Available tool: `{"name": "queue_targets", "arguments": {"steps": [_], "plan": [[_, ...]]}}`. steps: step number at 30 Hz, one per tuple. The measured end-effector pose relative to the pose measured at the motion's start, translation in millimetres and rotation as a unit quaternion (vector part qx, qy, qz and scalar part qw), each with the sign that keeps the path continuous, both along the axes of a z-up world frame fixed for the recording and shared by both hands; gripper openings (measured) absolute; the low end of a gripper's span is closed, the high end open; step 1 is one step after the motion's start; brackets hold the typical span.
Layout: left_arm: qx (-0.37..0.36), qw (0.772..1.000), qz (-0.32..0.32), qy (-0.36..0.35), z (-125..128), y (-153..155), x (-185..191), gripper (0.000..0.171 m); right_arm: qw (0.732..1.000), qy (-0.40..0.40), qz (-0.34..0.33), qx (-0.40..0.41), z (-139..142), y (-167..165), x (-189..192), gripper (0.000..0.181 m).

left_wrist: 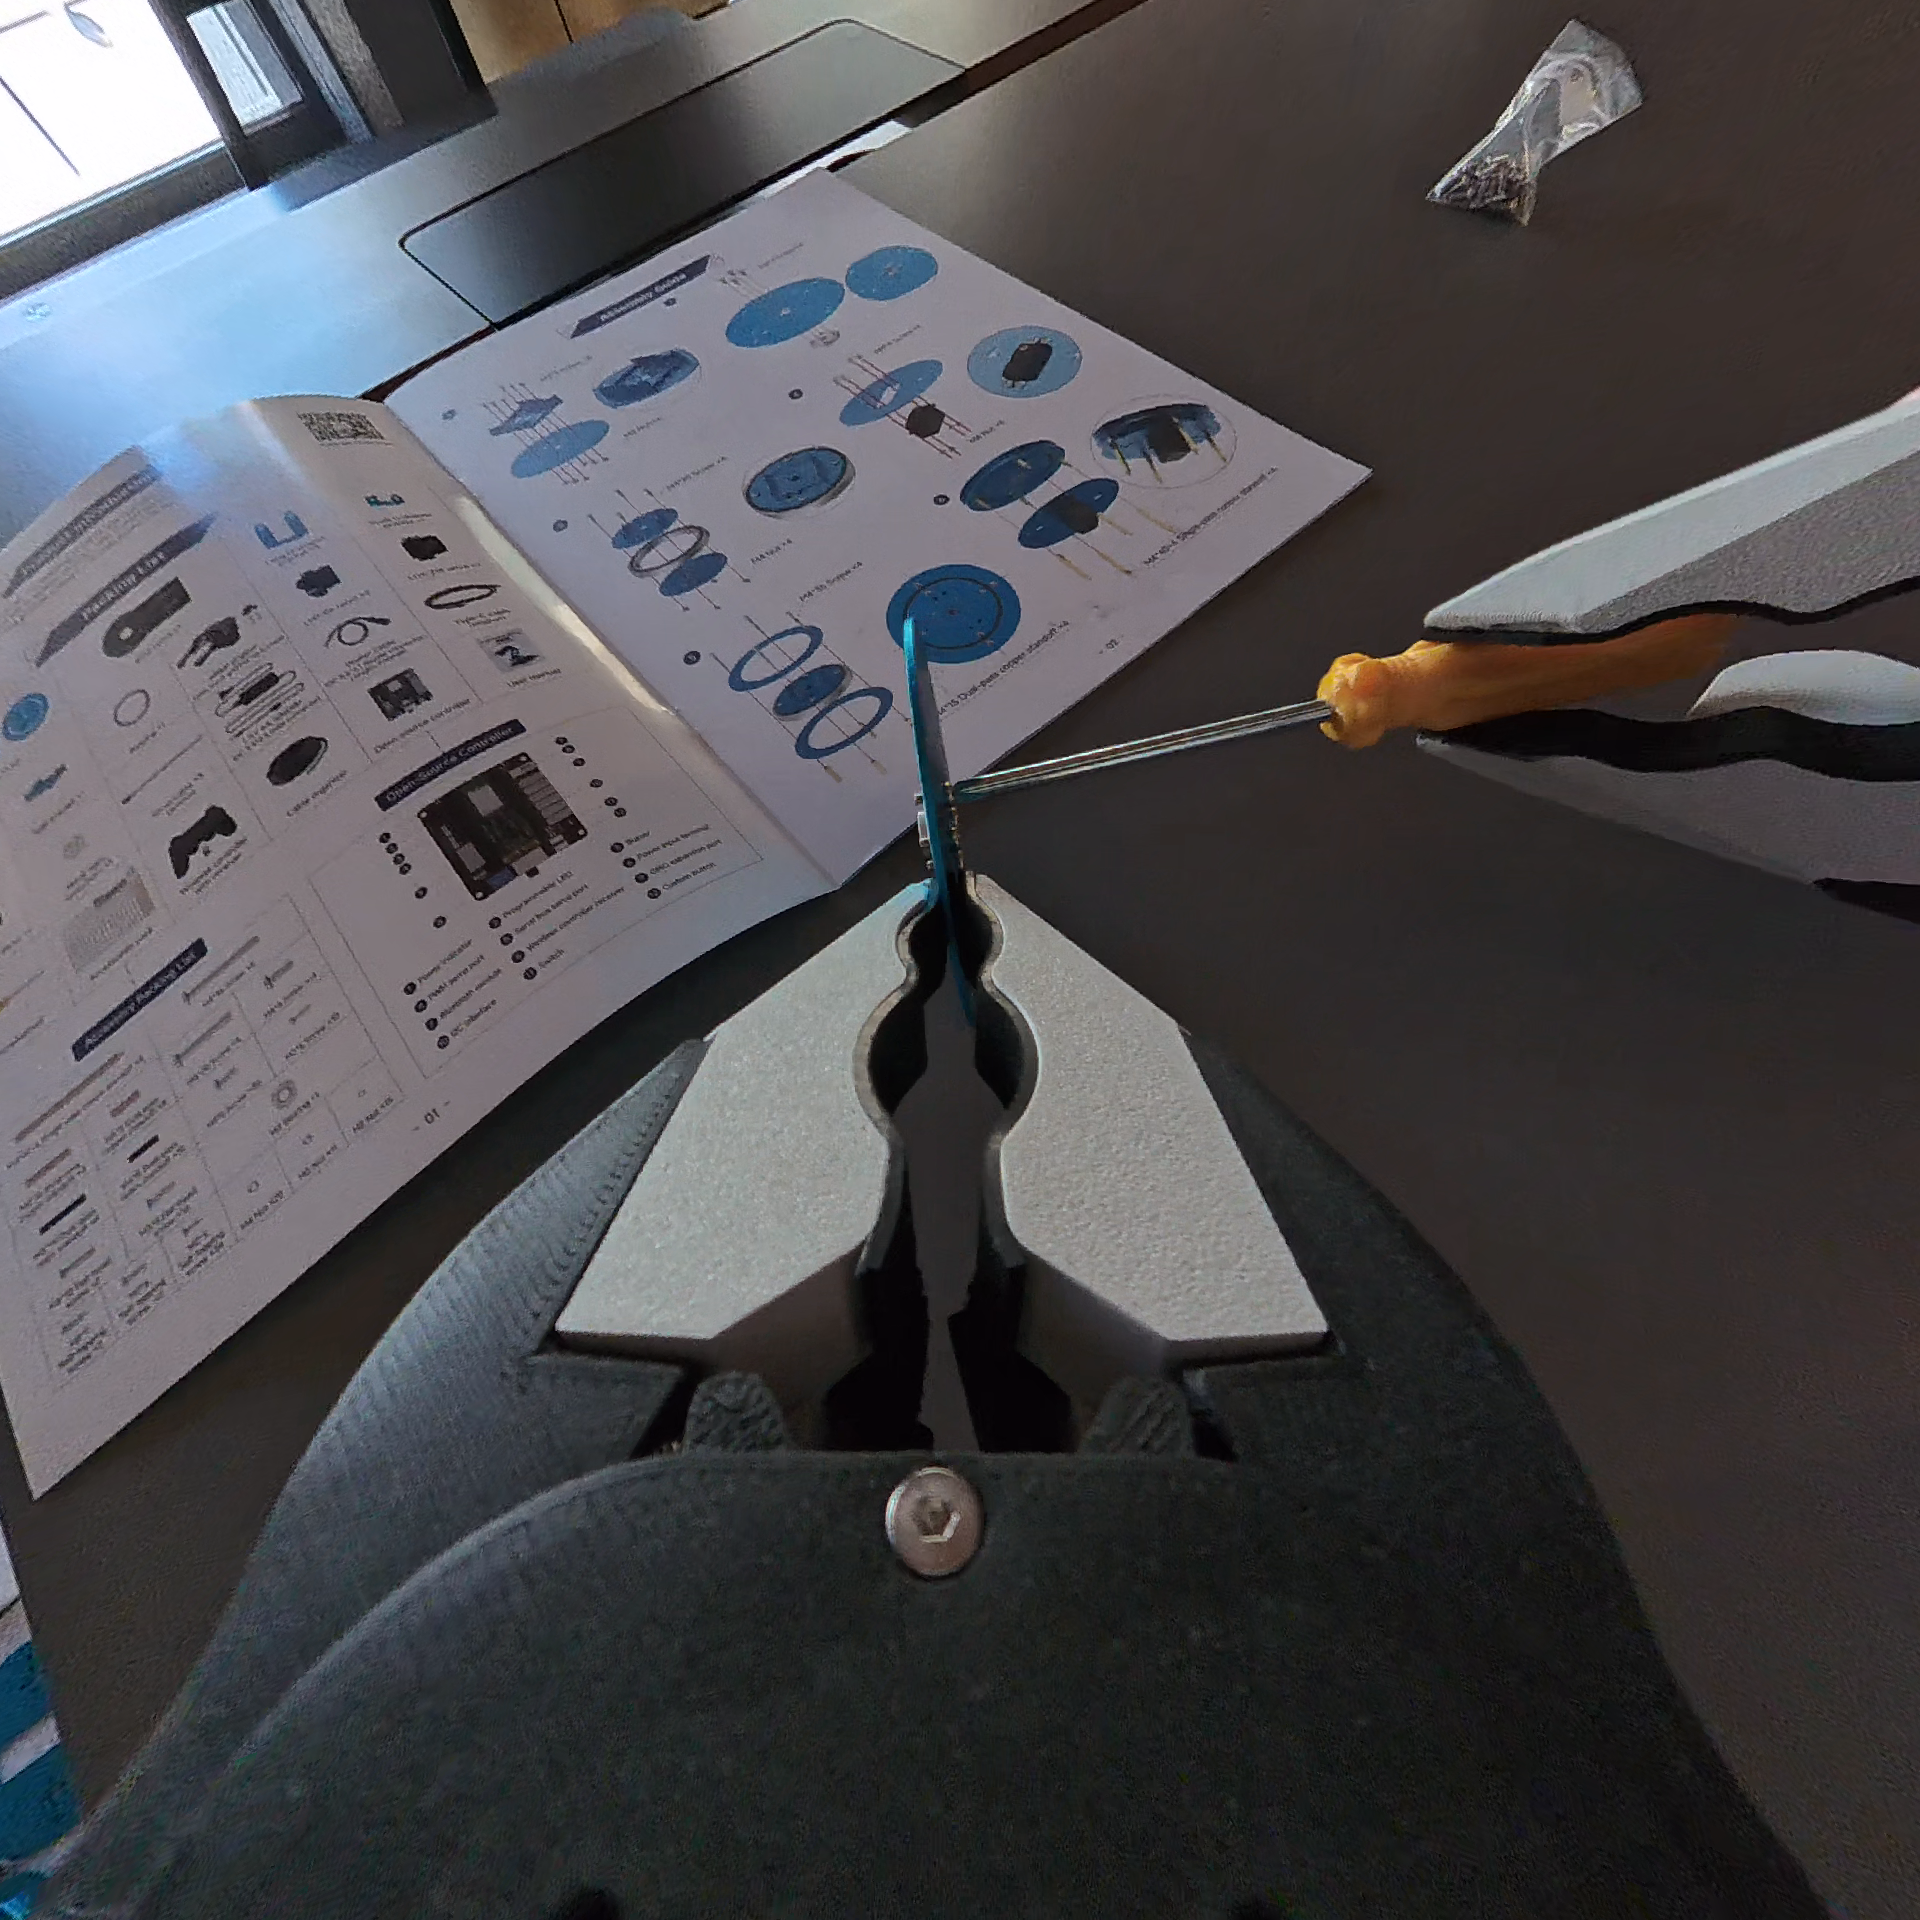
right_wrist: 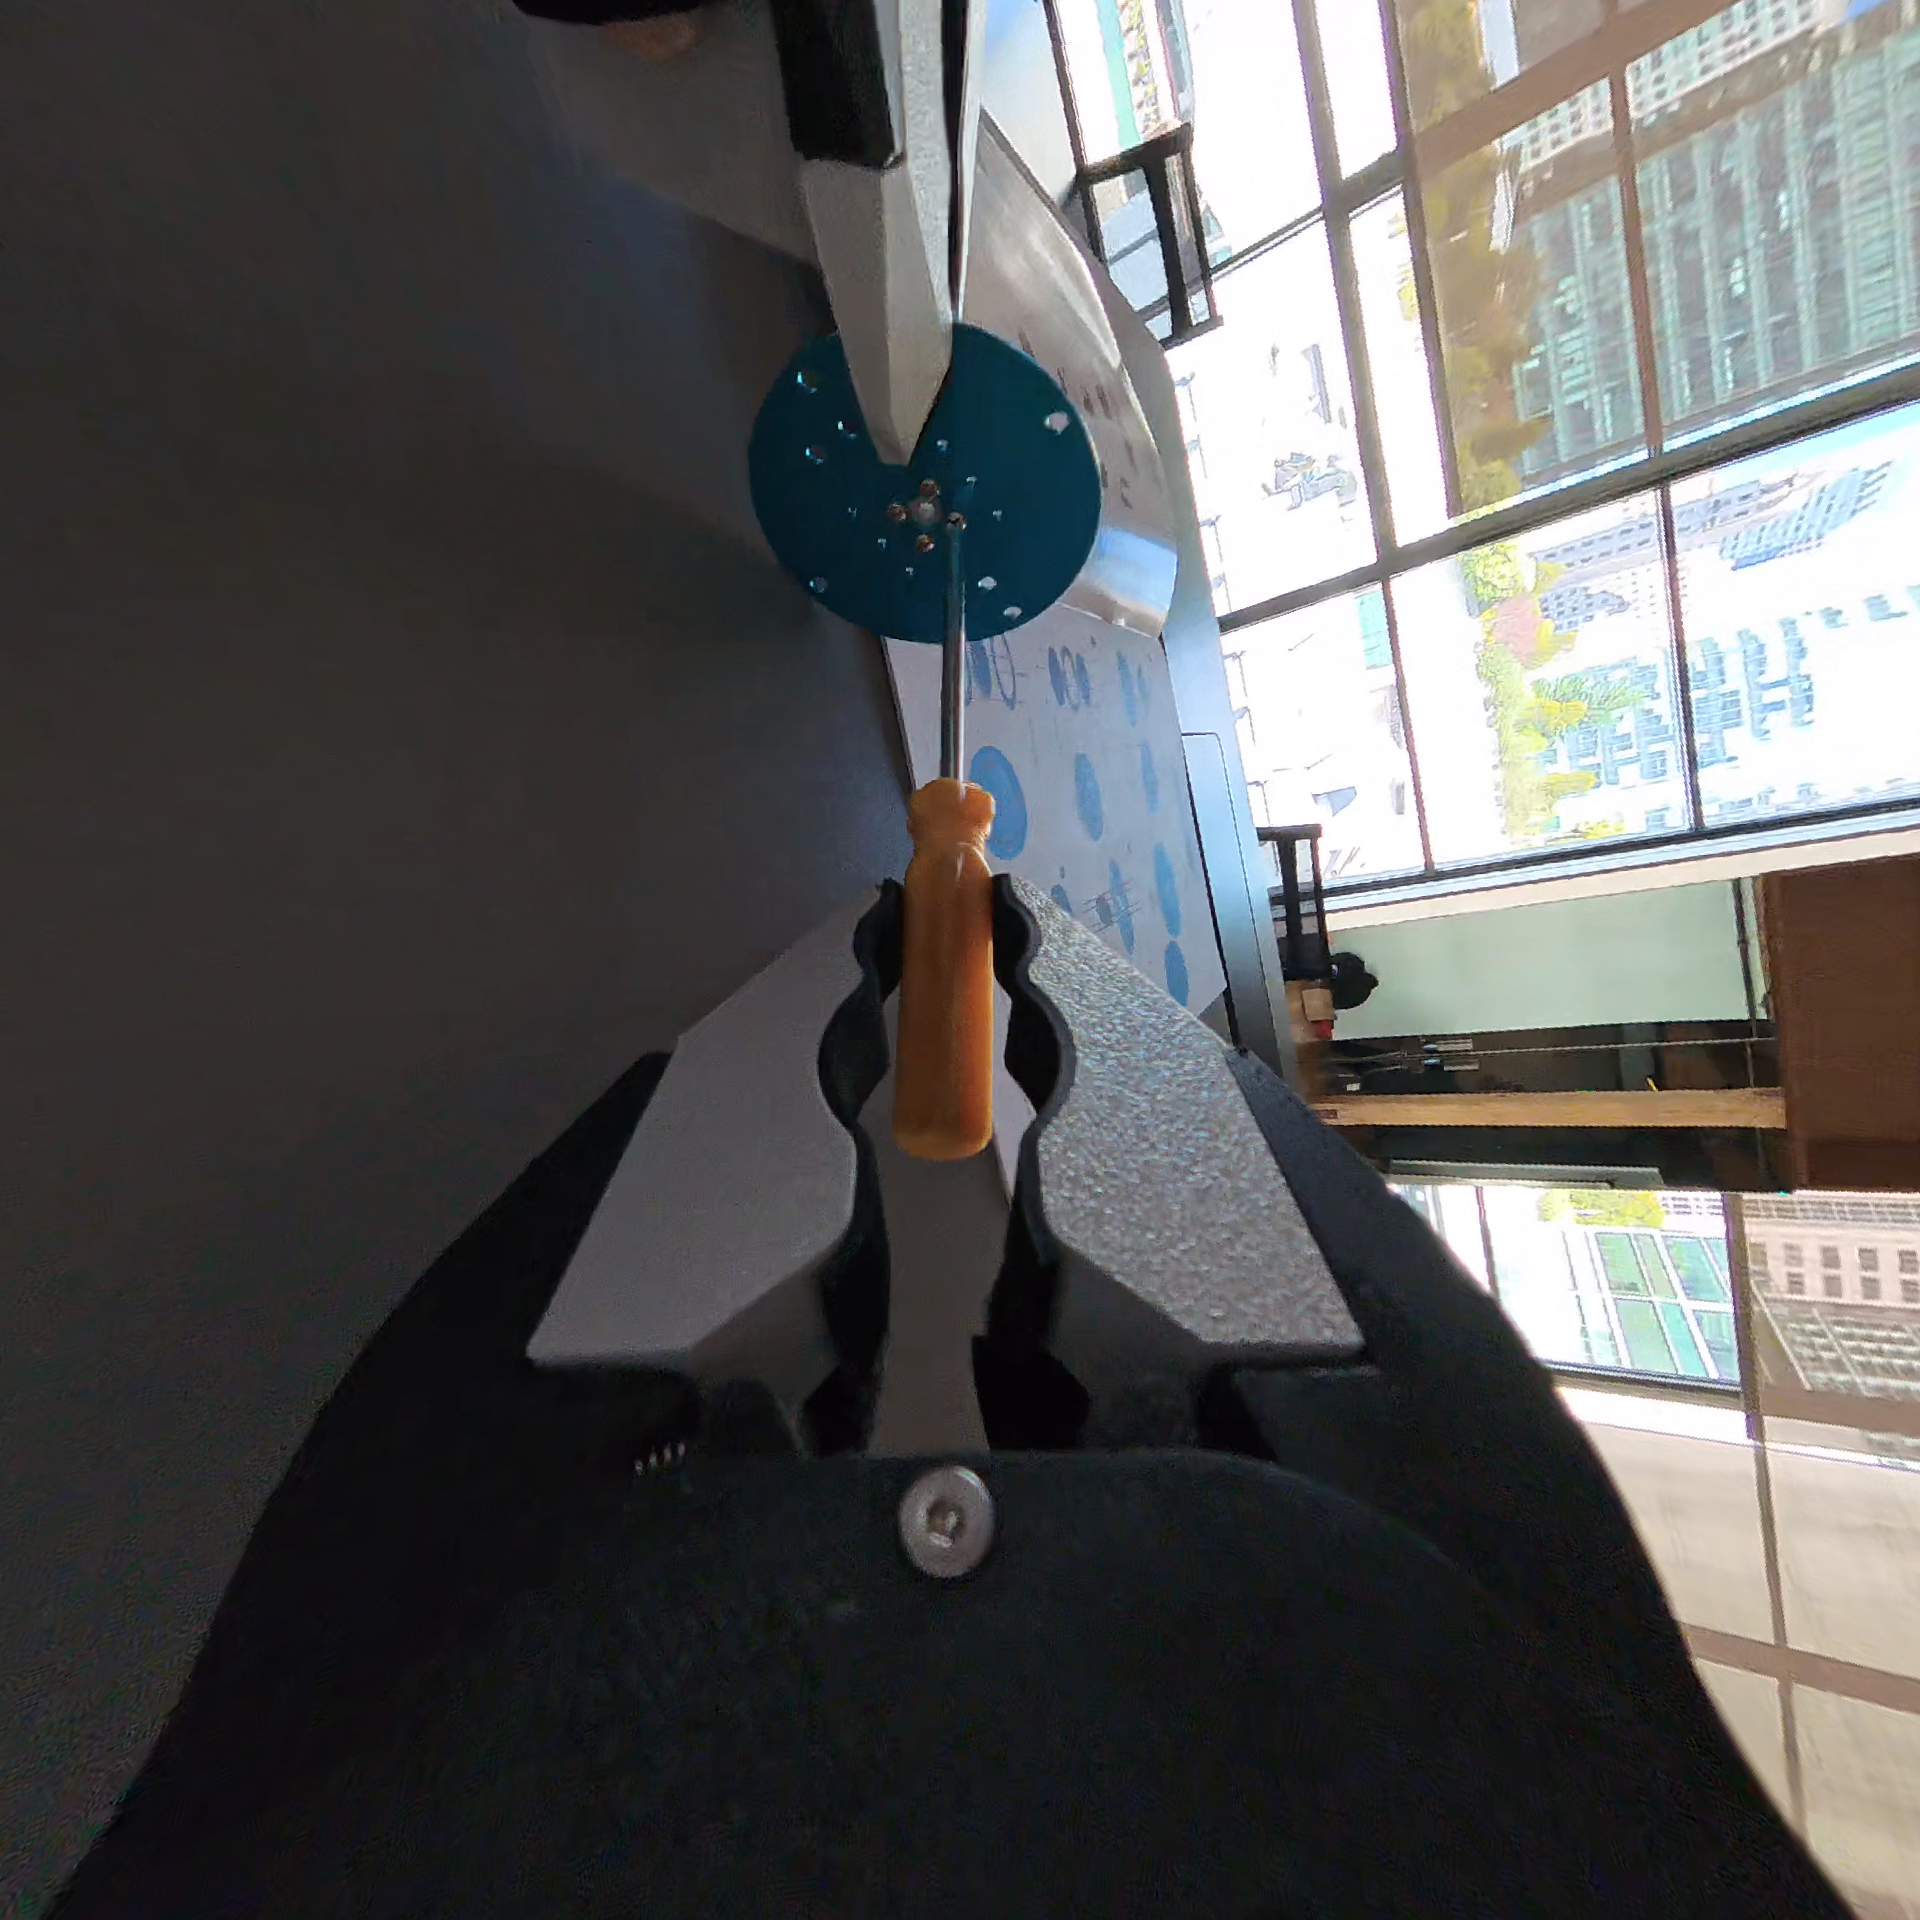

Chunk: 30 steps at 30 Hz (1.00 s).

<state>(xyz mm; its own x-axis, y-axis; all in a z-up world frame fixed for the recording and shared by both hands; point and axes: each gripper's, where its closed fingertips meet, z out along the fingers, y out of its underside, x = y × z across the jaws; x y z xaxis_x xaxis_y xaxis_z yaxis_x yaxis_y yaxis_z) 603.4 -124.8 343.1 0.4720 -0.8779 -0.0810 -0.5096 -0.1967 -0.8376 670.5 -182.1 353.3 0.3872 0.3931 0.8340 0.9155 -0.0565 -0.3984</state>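
My left gripper (left_wrist: 948, 902) is shut on a thin blue round plate (left_wrist: 932, 758), held edge-on above the dark table. In the right wrist view the plate (right_wrist: 997, 561) shows its face, with several small holes and screws near its middle. My right gripper (right_wrist: 945, 894) is shut on the orange handle of a small screwdriver (right_wrist: 943, 997). The screwdriver (left_wrist: 1382, 698) comes in from the right in the left wrist view, and its metal tip touches a screw near the plate's middle. The left gripper's fingers (right_wrist: 883, 312) show at the top of the right wrist view.
An open instruction booklet (left_wrist: 499, 727) with blue diagrams lies on the dark table (left_wrist: 1351, 1039) to the left. A small clear bag of screws (left_wrist: 1527, 135) lies at the far right. A flat dark panel (left_wrist: 665, 177) lies behind the booklet. Large windows (right_wrist: 1558, 520) stand beyond. Spacing between my two grippers at the tips: around 10 cm.
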Motion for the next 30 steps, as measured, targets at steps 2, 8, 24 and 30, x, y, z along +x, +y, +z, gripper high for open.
{"name": "queue_targets", "arguments": {"steps": [2, 8, 24, 30], "plan": [[0.010, 1.000, 0.000, 0.008, 0, 0, 0, 0.000, 0.998, 0.048, -0.016, -0.028, -3, 3, 4, 0.016], [0.030, 0.999, -0.003, 0.012, 2, -2, 2, 0.001, 0.920, 0.350, -0.053, -0.169, -9, 5, 7, 0.016], [0.062, 0.998, -0.019, 0.000, 14, -6, 7, 0.000, 0.825, 0.485, -0.055, -0.286, -21, -9, 4, 0.017], [0.166, 0.984, 0.021, 0.058, 30, 7, -15, 0.000, 0.833, 0.479, -0.063, -0.268, -17, -22, 7, 0.017]]}}
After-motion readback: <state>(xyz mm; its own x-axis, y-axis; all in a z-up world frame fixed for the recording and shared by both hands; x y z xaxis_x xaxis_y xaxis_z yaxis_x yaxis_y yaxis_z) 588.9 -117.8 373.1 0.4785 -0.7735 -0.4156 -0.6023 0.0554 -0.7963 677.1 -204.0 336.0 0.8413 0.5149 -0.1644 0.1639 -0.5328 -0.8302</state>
